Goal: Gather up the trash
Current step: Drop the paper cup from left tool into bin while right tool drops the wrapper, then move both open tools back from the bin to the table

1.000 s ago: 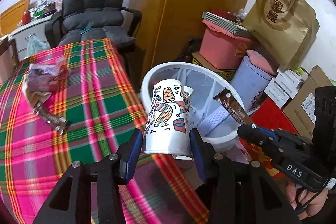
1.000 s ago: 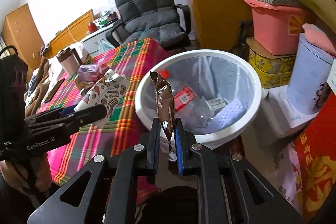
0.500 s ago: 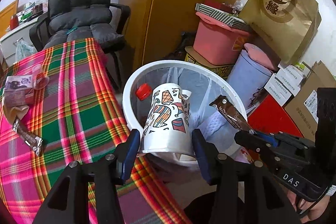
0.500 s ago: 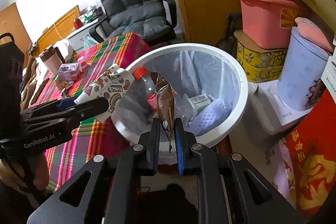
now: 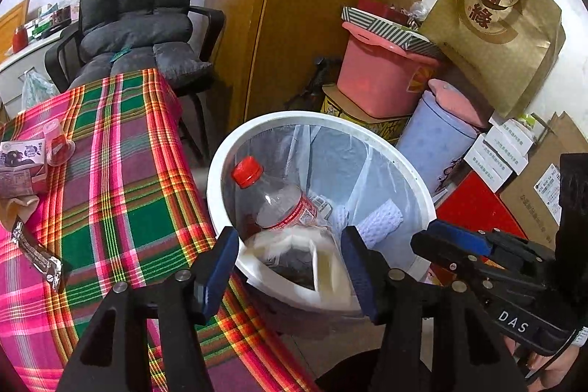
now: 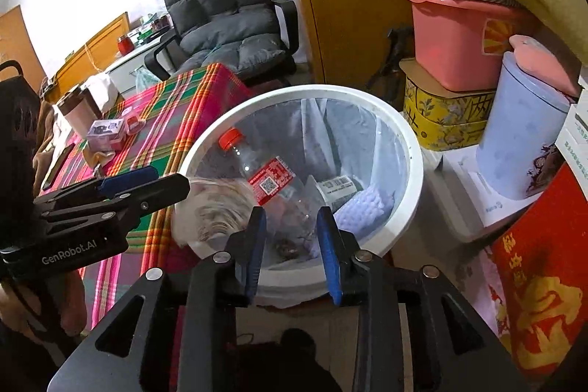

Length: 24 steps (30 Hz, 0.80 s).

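Note:
A white bin [image 5: 214, 180] with a clear liner stands beside the plaid table [image 5: 121, 193]. My left gripper [image 5: 290, 265] hangs over its near rim, jaws opening. The printed paper cup [image 5: 294, 258], blurred, drops between the fingers with neither pad on it. The right gripper [image 6: 291, 247] is over the bin [image 6: 415, 160] too, its jaws opening with nothing between them. A brown scrap [image 6: 288, 247], perhaps the wrapper, lies at the bottom. A red-capped bottle [image 6: 264, 171] lies inside. The right wrist view shows the left gripper [image 6: 172, 184] above the blurred cup [image 6: 213, 212].
Left on the table are a brown wrapper [image 5: 36, 252], a small carton [image 5: 22, 153] and a plastic cup [image 5: 58, 144]. A dark padded chair [image 5: 136, 24] stands behind it. A pink box [image 5: 382, 79], a blue canister [image 5: 433, 146], a paper bag [image 5: 492, 24] and cartons crowd the bin's right.
Both grippers opened. The left one let go of the paper cup, which falls into the bin. The brown wrapper left the right jaws. The left gripper moved over the bin.

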Motion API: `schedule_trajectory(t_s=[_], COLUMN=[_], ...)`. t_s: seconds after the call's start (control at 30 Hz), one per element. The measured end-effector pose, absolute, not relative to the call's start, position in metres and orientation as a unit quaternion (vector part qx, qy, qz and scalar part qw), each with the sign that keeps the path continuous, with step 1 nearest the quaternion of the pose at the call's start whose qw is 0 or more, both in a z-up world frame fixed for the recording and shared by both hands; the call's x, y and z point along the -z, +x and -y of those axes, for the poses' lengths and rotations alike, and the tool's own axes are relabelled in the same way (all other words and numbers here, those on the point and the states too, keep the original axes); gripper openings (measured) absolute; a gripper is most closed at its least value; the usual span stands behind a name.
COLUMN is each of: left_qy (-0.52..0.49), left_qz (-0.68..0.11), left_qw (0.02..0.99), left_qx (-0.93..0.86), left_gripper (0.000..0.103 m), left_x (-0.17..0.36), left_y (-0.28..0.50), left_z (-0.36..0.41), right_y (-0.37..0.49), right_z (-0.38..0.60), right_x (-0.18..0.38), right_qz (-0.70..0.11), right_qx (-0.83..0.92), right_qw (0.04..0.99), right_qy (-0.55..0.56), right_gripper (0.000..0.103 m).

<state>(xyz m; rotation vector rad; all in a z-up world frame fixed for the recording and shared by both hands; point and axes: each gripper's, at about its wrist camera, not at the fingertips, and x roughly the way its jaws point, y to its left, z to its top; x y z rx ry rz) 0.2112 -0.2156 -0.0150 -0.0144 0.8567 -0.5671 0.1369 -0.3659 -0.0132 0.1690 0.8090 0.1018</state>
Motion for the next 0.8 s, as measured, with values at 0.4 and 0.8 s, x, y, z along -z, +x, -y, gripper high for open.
schedule_trajectory(t_s=[0.4, 0.8], left_qy=[-0.018, -0.029], left_qz=[-0.400, -0.393], left_qw=[0.877, 0.889], left_qx=[0.265, 0.233], left_gripper=[0.057, 0.057], left_x=[0.004, -0.004], left_y=[0.197, 0.173], left_z=[0.200, 0.162], right_y=[0.123, 0.113], right_z=[0.359, 0.338], right_x=[0.002, -0.005], right_qz=[-0.374, -0.360], right_qx=[-0.054, -0.080], right_qw=[0.922, 0.926], right_qy=[0.086, 0.085], right_gripper=[0.032, 0.035])
